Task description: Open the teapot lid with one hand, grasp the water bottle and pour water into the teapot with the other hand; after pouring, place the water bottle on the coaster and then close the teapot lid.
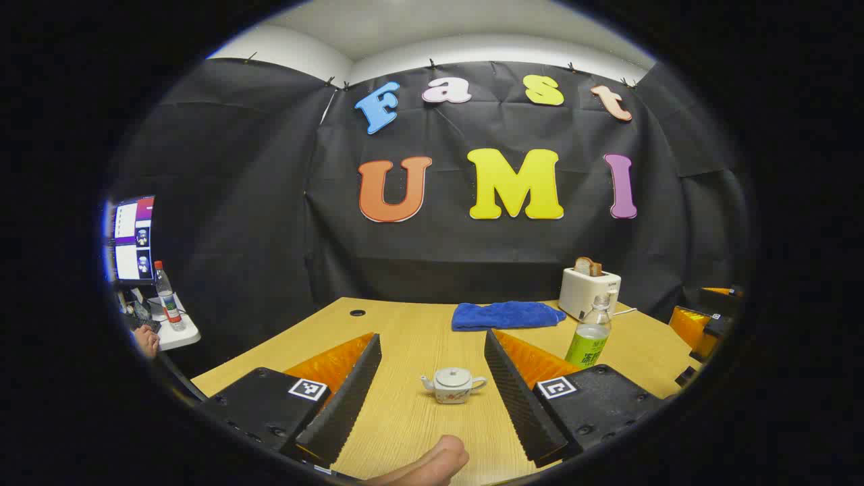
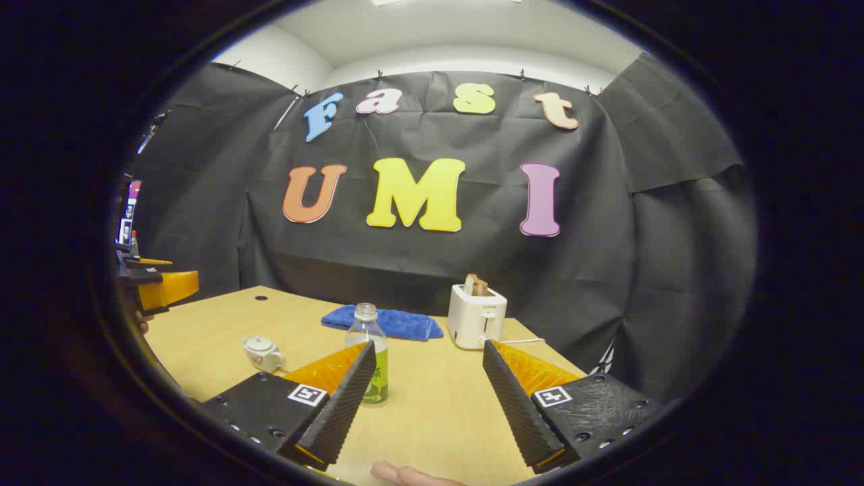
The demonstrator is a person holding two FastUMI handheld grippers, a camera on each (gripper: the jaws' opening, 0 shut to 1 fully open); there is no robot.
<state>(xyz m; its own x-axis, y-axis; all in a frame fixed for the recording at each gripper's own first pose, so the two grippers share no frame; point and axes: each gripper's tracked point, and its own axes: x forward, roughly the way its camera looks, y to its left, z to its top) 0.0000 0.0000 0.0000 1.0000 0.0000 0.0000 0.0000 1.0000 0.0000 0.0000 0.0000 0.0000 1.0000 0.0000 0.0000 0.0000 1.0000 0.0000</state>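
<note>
Both grippers, left gripper (image 1: 432,388) and right gripper (image 2: 425,395), are hanging spread and empty, the teapot (image 1: 453,385) sitting at twelve o'clock between the left's fingers, lid on — likely fragile, so pinching the lid knob.

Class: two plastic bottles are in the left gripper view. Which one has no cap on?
The clear plastic bottle with the green label, standing on the wooden table before the white toaster. The other bottle, beside the monitor, wears a red cap.
</note>
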